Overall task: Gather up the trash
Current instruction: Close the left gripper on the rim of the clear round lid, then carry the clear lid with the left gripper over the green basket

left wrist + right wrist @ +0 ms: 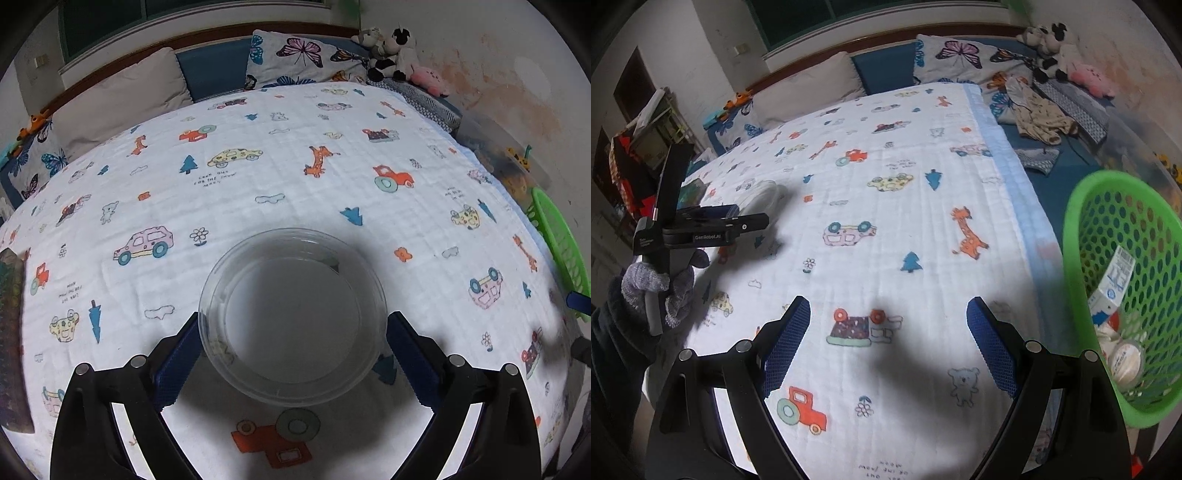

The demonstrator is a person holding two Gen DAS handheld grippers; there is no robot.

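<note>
Both claws | left claw (293,334) grips clear bowl (291,317) | right claw (888,325) spread, holding nothing

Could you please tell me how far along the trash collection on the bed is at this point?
Partly done. The green basket beside the bed already holds a carton and a round lidded cup. In hand: the left tool has its pads on either side of a clear plastic container. The right tool is open with nothing in it. Left: carrying that container to the basket.
</note>
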